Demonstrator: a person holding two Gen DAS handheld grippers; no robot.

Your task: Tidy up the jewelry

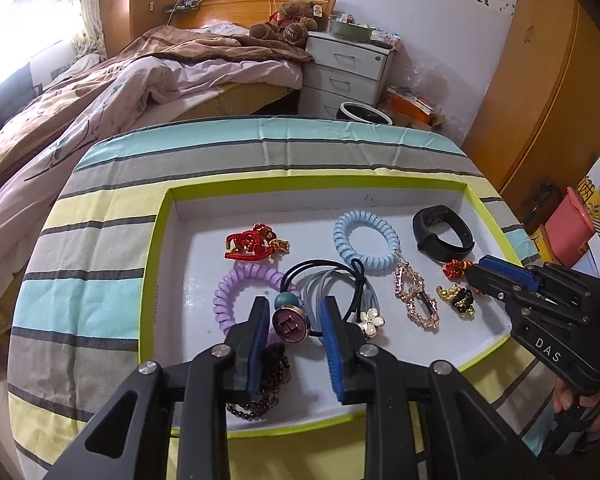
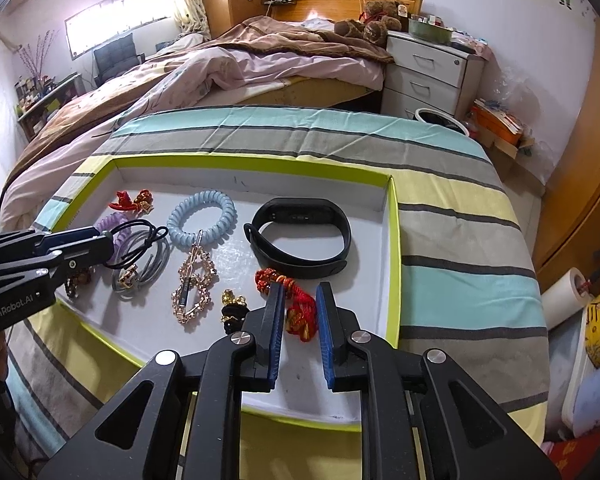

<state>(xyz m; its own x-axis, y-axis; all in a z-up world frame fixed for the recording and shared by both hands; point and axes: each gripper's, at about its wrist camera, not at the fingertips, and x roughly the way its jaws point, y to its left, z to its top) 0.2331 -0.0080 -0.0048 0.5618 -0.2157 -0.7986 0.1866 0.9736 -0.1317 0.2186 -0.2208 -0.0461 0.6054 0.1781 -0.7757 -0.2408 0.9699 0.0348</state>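
A white tray with a lime-green rim (image 1: 156, 240) (image 2: 392, 240) lies on the striped table and holds jewelry. My left gripper (image 1: 294, 308) is open, its fingers on either side of a black hair tie with a round "H" charm (image 1: 290, 326). My right gripper (image 2: 298, 292) is open around a red knotted bracelet with gold beads (image 2: 300, 308), which also shows in the left wrist view (image 1: 454, 269). Also in the tray are a purple coil tie (image 1: 236, 284), a blue coil tie (image 1: 366, 240) (image 2: 202, 216), a black fitness band (image 1: 442, 234) (image 2: 300, 236), a rose-gold clip (image 1: 416, 296) (image 2: 192, 288) and a red charm (image 1: 252, 242).
A dark bead bracelet (image 1: 268, 384) lies under my left finger. A grey hair tie with a flower (image 1: 370, 320) and a black-gold charm (image 1: 460, 300) lie in the tray. A bed (image 1: 100, 92), white drawers (image 1: 344, 68) and a wooden wardrobe (image 1: 540, 80) stand beyond the table.
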